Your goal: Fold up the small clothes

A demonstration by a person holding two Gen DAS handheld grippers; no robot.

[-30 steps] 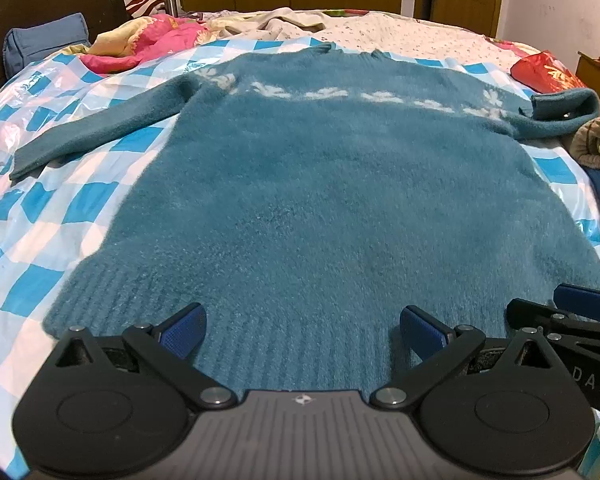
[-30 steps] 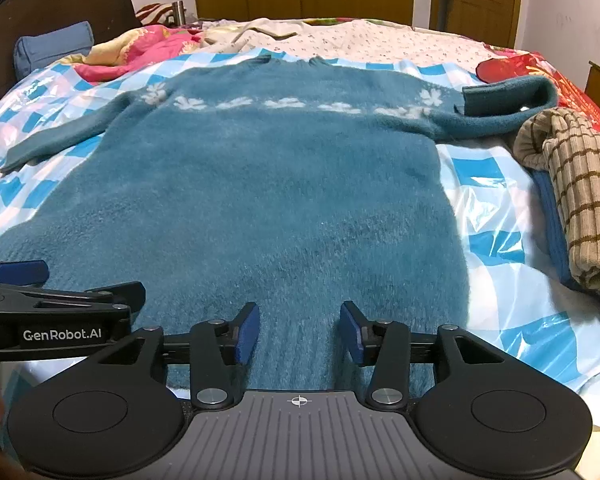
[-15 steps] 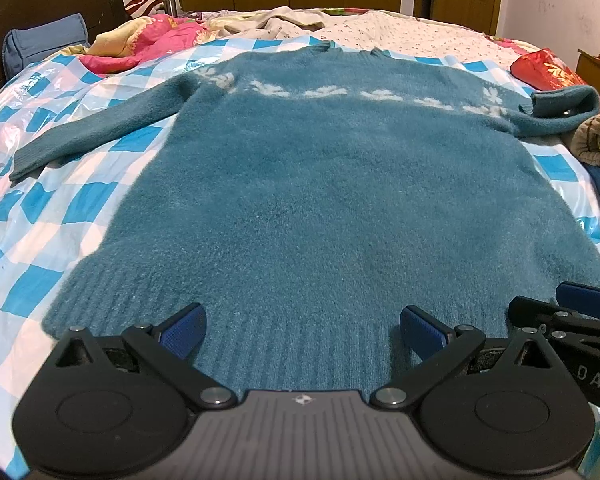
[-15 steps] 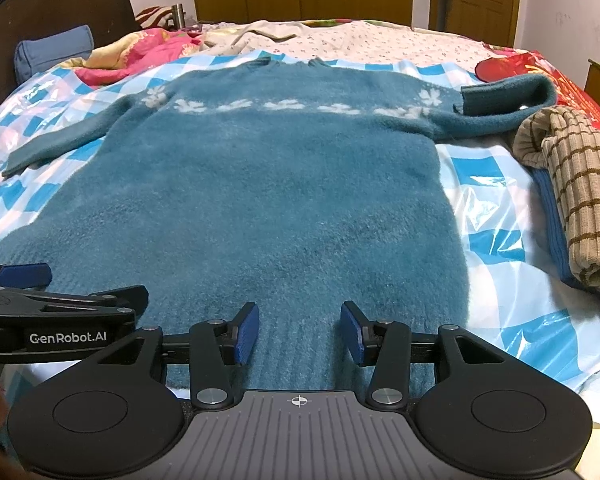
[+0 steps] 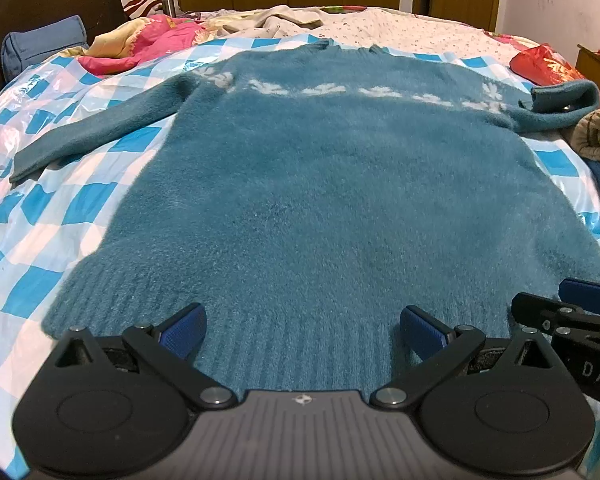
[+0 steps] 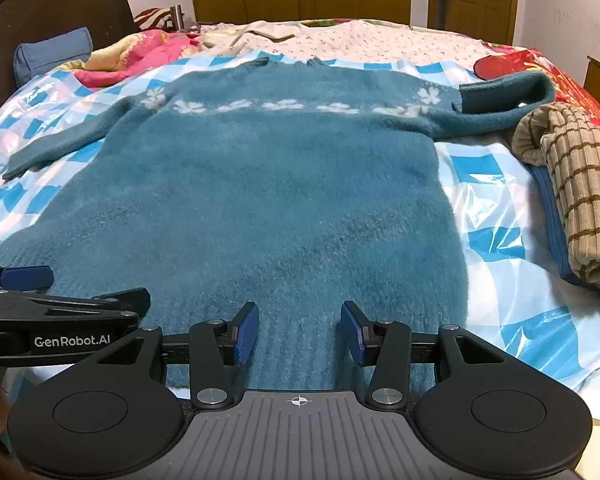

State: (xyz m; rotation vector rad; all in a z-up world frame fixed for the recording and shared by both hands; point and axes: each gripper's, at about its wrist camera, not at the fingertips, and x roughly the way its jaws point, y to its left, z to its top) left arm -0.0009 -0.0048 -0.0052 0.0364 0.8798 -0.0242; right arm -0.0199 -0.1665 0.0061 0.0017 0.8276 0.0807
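Note:
A teal fuzzy sweater (image 5: 320,200) with a white snowflake band lies flat on the bed, hem toward me; it also shows in the right wrist view (image 6: 268,208). Its left sleeve (image 5: 100,128) stretches out to the left. Its right sleeve (image 6: 504,96) is bent back on itself at the far right. My left gripper (image 5: 302,330) is open wide over the ribbed hem, holding nothing. My right gripper (image 6: 300,334) is open more narrowly over the hem's right part, holding nothing. Each gripper shows at the edge of the other's view.
A blue-and-white checked plastic sheet (image 5: 60,216) covers the bed. A folded beige striped knit (image 6: 580,188) lies on a blue garment at the right. A pink quilt (image 5: 140,40), a blue pillow (image 5: 40,44) and a red bag (image 6: 520,64) lie at the far side.
Both views have shifted very slightly; the sweater and the jaw openings look the same.

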